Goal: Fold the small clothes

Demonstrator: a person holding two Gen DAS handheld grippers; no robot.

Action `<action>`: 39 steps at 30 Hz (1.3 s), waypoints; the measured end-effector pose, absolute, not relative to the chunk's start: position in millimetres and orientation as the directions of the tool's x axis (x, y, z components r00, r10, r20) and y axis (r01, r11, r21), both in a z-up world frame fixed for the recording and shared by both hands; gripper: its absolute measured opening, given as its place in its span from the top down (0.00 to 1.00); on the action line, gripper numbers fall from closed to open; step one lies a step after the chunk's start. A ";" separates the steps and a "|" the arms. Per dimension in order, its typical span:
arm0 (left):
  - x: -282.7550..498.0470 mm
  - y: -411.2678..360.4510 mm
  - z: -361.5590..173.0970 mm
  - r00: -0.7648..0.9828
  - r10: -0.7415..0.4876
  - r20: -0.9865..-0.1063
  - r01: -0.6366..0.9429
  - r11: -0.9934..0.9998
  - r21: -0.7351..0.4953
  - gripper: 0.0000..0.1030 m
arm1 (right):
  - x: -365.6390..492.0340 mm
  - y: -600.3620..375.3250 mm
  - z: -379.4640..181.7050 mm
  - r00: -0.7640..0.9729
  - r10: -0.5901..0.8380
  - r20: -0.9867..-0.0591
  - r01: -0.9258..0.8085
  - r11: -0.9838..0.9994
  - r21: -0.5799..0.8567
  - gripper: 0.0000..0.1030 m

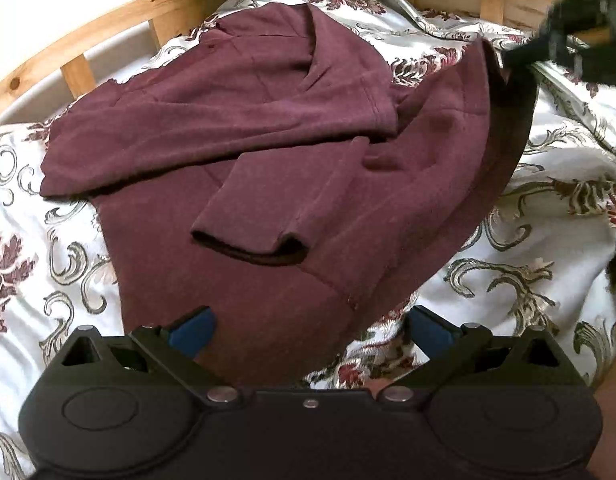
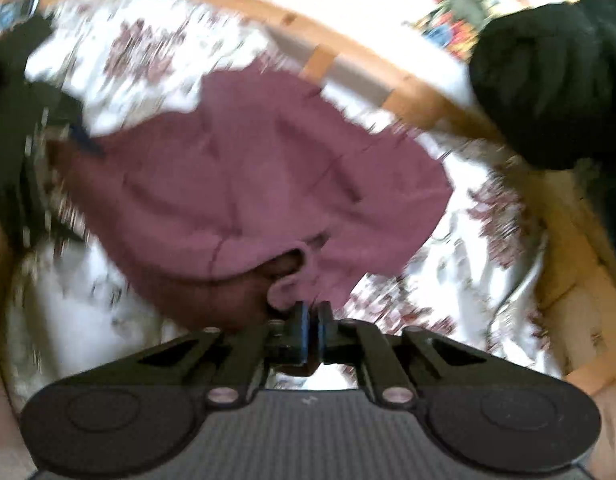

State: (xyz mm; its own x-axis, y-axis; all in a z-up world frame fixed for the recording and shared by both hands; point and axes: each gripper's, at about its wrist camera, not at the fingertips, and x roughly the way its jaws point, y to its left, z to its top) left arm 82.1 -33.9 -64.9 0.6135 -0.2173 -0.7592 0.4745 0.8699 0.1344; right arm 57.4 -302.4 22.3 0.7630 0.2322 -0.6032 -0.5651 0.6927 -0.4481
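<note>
Bed: a bedspread covers it, white with dark red flowers and grey-gold scrolls, rumpled into soft creases around the clothing.
Bed frame: a pale wooden rail with short upright slats curves behind the bedding; a knot shows in the wood near its left end.
Wall: plain white above the rail.
Room edges: something colourful, too blurred to read, sits at the top right of the right wrist view; a dark green rounded bulk fills that corner in front of it.
Garment: a maroon sweater lies in the middle of the bed, partly folded, one sleeve across the body with its dark open cuff facing the near edge.
Garment's right side: that edge is lifted off the bedspread and drawn up toward the upper right, the cloth hanging in a slanted fold.
Left tongs: wide apart, blue pads on each side, nothing between them, hovering over the sweater's near hem.
Right tongs: pads pressed together on a bunched bit of the sweater's edge; in the left wrist view they appear as a blurred black shape at the raised corner.
Sharpness: the right wrist view is smeared, so the bedspread's pattern there is mere streaks.
</note>
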 end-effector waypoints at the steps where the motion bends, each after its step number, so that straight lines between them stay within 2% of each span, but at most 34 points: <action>1: 81.9 -35.6 -65.5 0.613 -0.214 -0.761 0.474 0.870 0.137 0.02 | 56.1 -304.0 31.8 0.785 0.234 -0.574 -0.545 0.701 -0.460 1.00; 5: 80.6 -35.0 -67.9 0.606 -0.214 -0.766 0.478 0.868 0.136 0.02 | 64.5 -313.9 52.5 0.812 0.219 -0.541 -0.516 0.701 -0.491 1.00; 6: 80.7 -33.8 -68.0 0.605 -0.217 -0.767 0.477 0.869 0.130 0.02 | 65.1 -316.0 52.2 0.809 0.209 -0.550 -0.518 0.697 -0.497 1.00; 8: 80.4 -31.4 -68.0 0.600 -0.222 -0.769 0.474 0.872 0.118 0.02 | 71.0 -317.3 43.1 0.748 0.200 -0.633 -0.576 0.670 -0.468 1.00; 9: 80.1 -29.5 -67.8 0.597 -0.225 -0.770 0.474 0.874 0.112 0.02 | 67.6 -315.6 37.4 0.731 0.192 -0.655 -0.587 0.667 -0.459 0.96; 11: 79.7 -27.7 -68.0 0.594 -0.225 -0.773 0.472 0.875 0.108 0.02 | 65.4 -310.4 20.5 0.667 0.180 -0.723 -0.637 0.640 -0.428 0.80; 12: 79.5 -26.6 -67.9 0.592 -0.225 -0.774 0.471 0.876 0.105 0.02 | 64.8 -306.7 11.2 0.635 0.181 -0.751 -0.663 0.627 -0.410 0.68; 13: 79.1 -25.5 -67.8 0.591 -0.226 -0.774 0.470 0.876 0.104 0.02 | 63.8 -303.5 3.7 0.610 0.191 -0.769 -0.682 0.620 -0.388 0.63; 16: 78.6 -22.1 -67.7 0.588 -0.222 -0.778 0.470 0.877 0.105 0.02 | 61.5 -289.5 -16.7 0.557 0.201 -0.806 -0.729 0.584 -0.358 0.62; 22: 81.9 -10.5 -65.4 0.580 -0.223 -0.784 0.444 0.893 0.074 0.02 | 78.2 -278.8 -33.4 0.608 0.143 -0.781 -0.674 0.613 -0.412 0.63; 23: 82.4 -9.4 -64.9 0.580 -0.222 -0.784 0.439 0.896 0.071 0.02 | 79.5 -279.8 -37.0 0.595 0.132 -0.793 -0.676 0.616 -0.405 0.69; 24: 82.5 -8.2 -64.5 0.581 -0.220 -0.784 0.434 0.898 0.070 0.02 | 79.8 -280.7 -38.9 0.586 0.121 -0.801 -0.680 0.612 -0.405 0.90; 25: 82.7 -7.0 -64.2 0.581 -0.219 -0.784 0.431 0.900 0.069 0.02 | 77.0 -281.9 -39.2 0.594 0.107 -0.797 -0.680 0.596 -0.427 0.97; 31: 82.2 -0.6 -64.3 0.579 -0.226 -0.784 0.410 0.911 0.041 0.03 | 40.1 -292.2 -29.2 0.765 -0.007 -0.645 -0.597 0.370 -0.712 0.98; 33: 82.5 0.2 -64.7 0.574 -0.229 -0.786 0.407 0.913 0.032 0.03 | 37.6 -294.9 -27.5 0.768 -0.015 -0.640 -0.592 0.365 -0.719 0.98; 35: 82.9 0.3 -64.5 0.571 -0.229 -0.788 0.410 0.911 0.032 0.03 | 37.8 -295.4 -32.4 0.736 0.000 -0.678 -0.631 0.363 -0.686 0.97; 36: 83.2 0.3 -64.0 0.569 -0.228 -0.790 0.412 0.910 0.035 0.03 | 38.0 -295.1 -34.8 0.717 0.005 -0.697 -0.651 0.364 -0.666 0.93; 38: 83.0 1.2 -62.6 0.568 -0.224 -0.792 0.410 0.911 0.037 0.03 | 39.6 -296.4 -32.4 0.681 0.029 -0.731 -0.680 0.394 -0.618 0.77; 39: 82.7 2.5 -62.2 0.568 -0.224 -0.792 0.409 0.912 0.035 0.03 | 39.2 -297.9 -30.1 0.667 0.042 -0.744 -0.692 0.406 -0.597 0.61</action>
State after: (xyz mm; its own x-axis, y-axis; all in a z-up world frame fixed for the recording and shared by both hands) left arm 82.7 2.5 -62.2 0.5685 -0.2242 -0.7916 0.4089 0.9119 0.0354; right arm 39.2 -297.9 -30.1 0.6671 0.0425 -0.7438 -0.6918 0.4059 -0.5972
